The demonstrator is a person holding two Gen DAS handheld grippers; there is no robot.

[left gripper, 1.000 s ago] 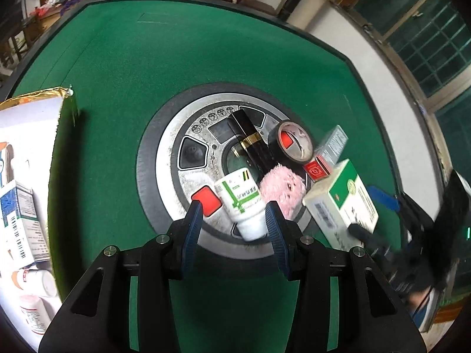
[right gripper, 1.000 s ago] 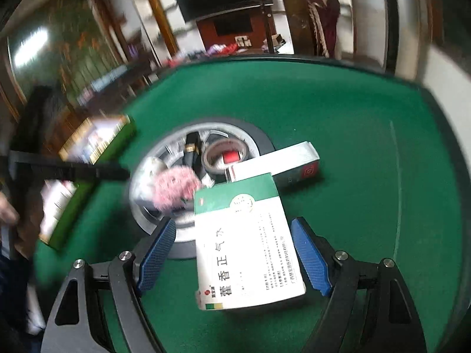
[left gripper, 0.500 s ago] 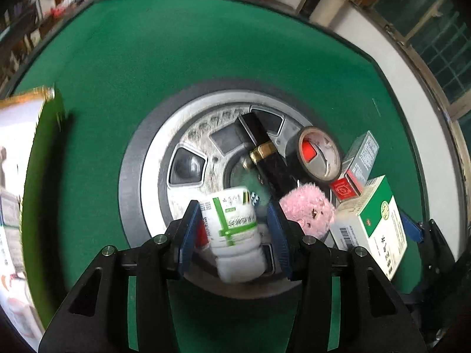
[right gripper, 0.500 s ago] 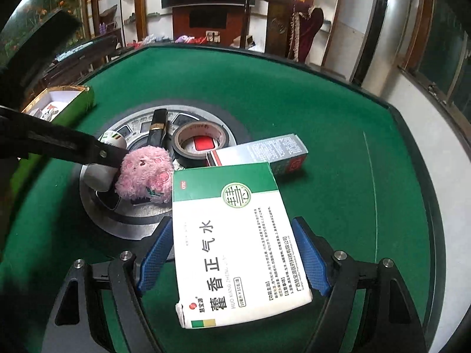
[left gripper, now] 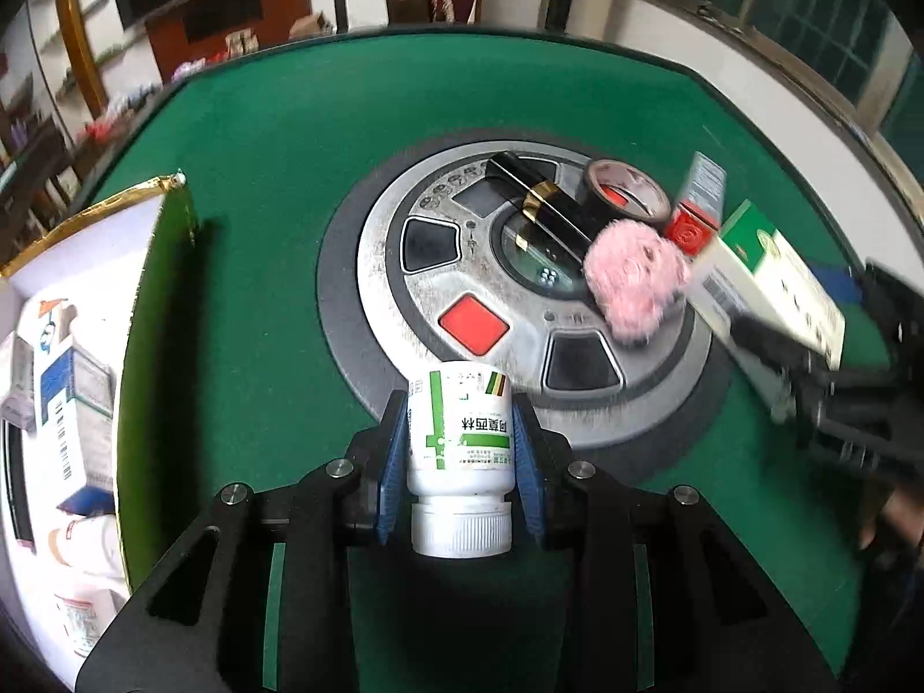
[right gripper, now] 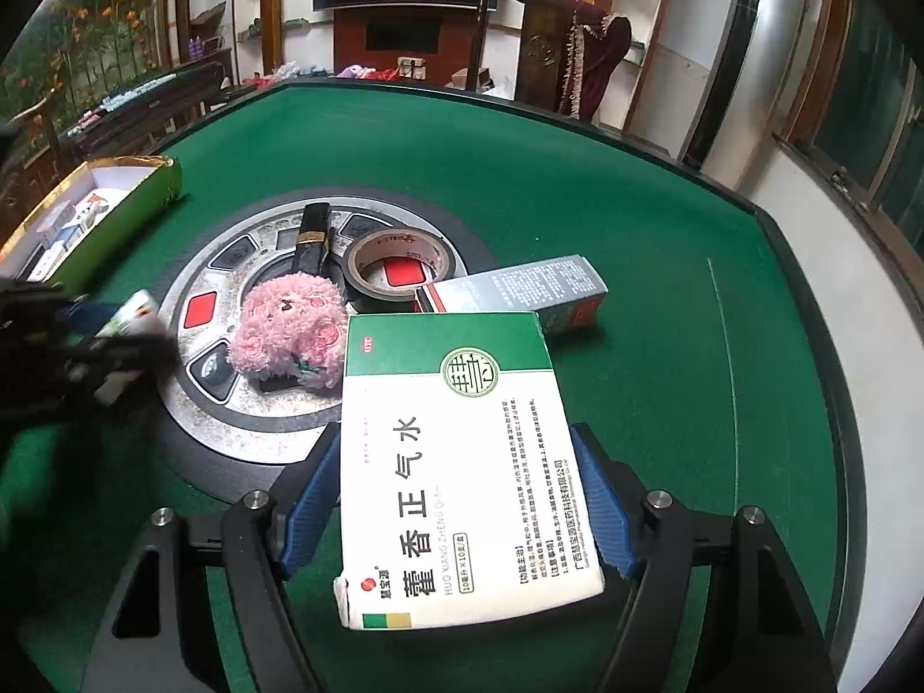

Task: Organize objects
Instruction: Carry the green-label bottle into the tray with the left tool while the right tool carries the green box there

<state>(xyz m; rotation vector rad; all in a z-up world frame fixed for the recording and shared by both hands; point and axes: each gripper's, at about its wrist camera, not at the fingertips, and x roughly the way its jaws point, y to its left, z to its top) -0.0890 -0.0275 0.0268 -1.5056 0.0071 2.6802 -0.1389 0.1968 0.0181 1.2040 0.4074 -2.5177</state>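
Table surface (right gripper: 635,185): matt green felt, cloth-like nap. Central round panel (left gripper: 416,300): dull, scuffed silver metal-look face, dark matt rim, glossy red button (left gripper: 473,323). Bottle (left gripper: 459,433): smooth white plastic, printed paper label, ribbed cap. Large box (right gripper: 456,462): smooth printed cardboard, slight sheen. Pink toy (right gripper: 286,329): fluffy plush fibre. Tape roll (right gripper: 398,263): glossy dark film on a paper core. Left gripper (left gripper: 459,462) and right gripper (right gripper: 456,496): ridged blue pads on matt black plastic arms, bright metal screws
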